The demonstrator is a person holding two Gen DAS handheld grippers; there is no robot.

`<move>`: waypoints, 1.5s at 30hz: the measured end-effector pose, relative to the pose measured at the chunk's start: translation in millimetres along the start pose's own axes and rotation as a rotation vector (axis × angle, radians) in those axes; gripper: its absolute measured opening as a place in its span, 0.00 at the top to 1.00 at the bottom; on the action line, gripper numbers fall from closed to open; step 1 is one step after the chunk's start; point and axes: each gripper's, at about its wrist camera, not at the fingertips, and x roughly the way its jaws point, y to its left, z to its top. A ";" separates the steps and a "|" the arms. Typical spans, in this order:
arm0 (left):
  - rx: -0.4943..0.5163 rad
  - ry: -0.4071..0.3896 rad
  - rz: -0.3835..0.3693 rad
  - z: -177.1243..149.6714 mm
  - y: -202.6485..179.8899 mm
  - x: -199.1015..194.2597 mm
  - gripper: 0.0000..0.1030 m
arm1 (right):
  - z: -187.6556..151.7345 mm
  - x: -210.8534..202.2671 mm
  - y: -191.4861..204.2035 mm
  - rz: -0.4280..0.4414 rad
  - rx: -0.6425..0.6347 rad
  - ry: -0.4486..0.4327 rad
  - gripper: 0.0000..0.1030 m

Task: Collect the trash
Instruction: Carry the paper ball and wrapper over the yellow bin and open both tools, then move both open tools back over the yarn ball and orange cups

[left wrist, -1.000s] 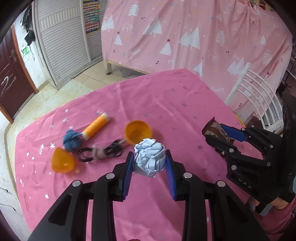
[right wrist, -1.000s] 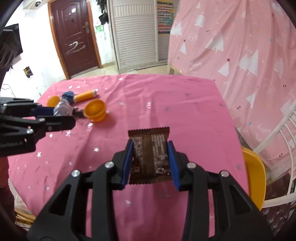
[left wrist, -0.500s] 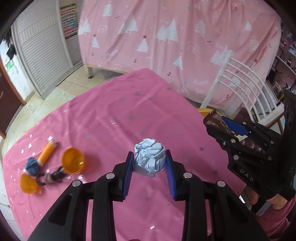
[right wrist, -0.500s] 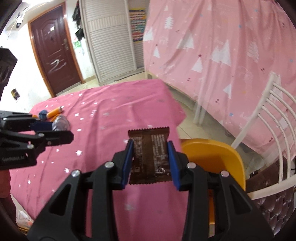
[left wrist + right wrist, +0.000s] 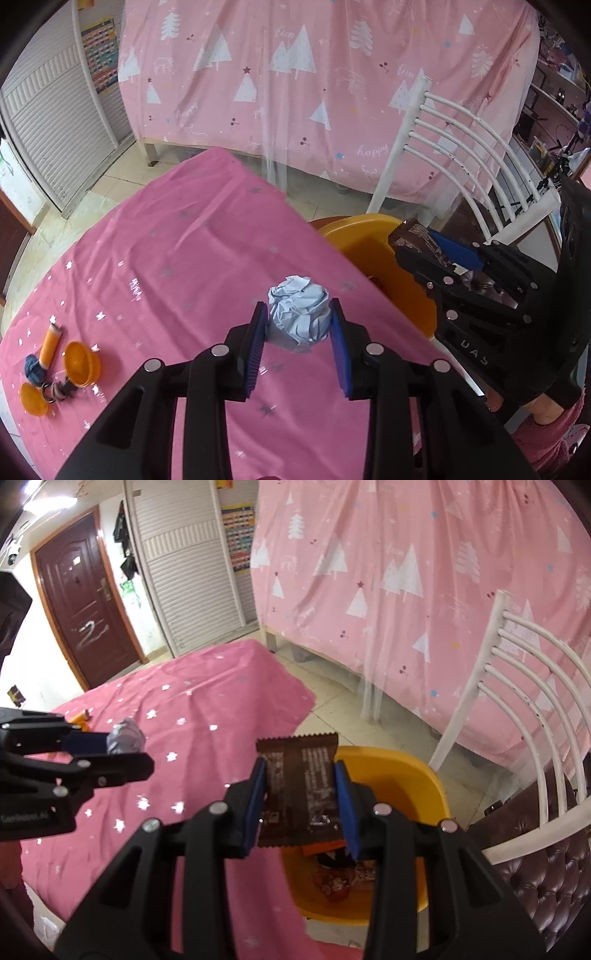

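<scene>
Orange bin (image 5: 424,775), wrappers (image 5: 332,882) inside

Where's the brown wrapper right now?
In the right wrist view the wrapper is pinched in the right tongs, held over the near rim of the yellow bin beside the table's edge.

Crumpled paper ball (image 5: 298,315) — clamped; brown wrapper (image 5: 300,788) — clamped

Both grippers have swung away from the middle of the tabletop (image 5: 177,258) toward its edge by the orange bin (image 5: 417,775). The right gripper (image 5: 300,797) with its wrapper (image 5: 301,775) now hangs over the bin; the left gripper (image 5: 298,332) with the paper ball (image 5: 298,314) nears that edge.
</scene>
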 end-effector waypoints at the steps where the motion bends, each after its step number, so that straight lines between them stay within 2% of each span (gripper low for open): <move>1: -0.001 0.003 -0.004 3.4 -3.8 2.6 0.73 | -0.2 0.4 -4.5 -0.003 0.008 0.001 0.66; 12: -0.046 0.040 -0.053 36.3 -44.7 39.4 0.73 | -14.8 20.1 -62.2 -0.021 0.126 0.040 0.66; 17: -0.058 0.058 -0.041 47.1 -63.5 56.7 0.72 | -20.5 33.5 -74.6 -0.005 0.159 0.084 0.65; 18: -0.060 0.060 -0.037 47.8 -65.8 59.0 0.68 | -21.5 34.8 -76.2 -0.004 0.165 0.089 0.65; 20: -0.065 0.063 -0.032 50.4 -69.3 63.5 0.52 | -22.7 36.5 -80.3 0.002 0.179 0.092 0.64; 21: -0.068 0.064 -0.034 51.1 -70.2 65.0 0.42 | -22.3 36.8 -81.7 0.003 0.182 0.092 0.64; 22: -0.072 0.063 -0.037 51.3 -71.0 66.1 0.38 | -22.2 36.4 -82.7 0.001 0.187 0.092 0.62; 23: -0.075 0.060 -0.032 51.0 -71.1 66.5 0.37 | -22.4 35.7 -84.0 0.000 0.193 0.088 0.51; 25: -0.082 0.062 -0.027 49.6 -69.2 67.0 0.36 | -23.3 33.9 -85.1 0.004 0.200 0.082 0.37; 36: -0.135 0.015 -0.028 35.3 -36.6 37.0 0.36 | -21.6 24.9 -57.3 -0.005 0.139 0.060 0.37; 45: -0.213 -0.063 -0.013 24.9 16.5 -7.7 0.35 | -1.5 11.1 -14.2 -0.003 0.061 0.034 0.37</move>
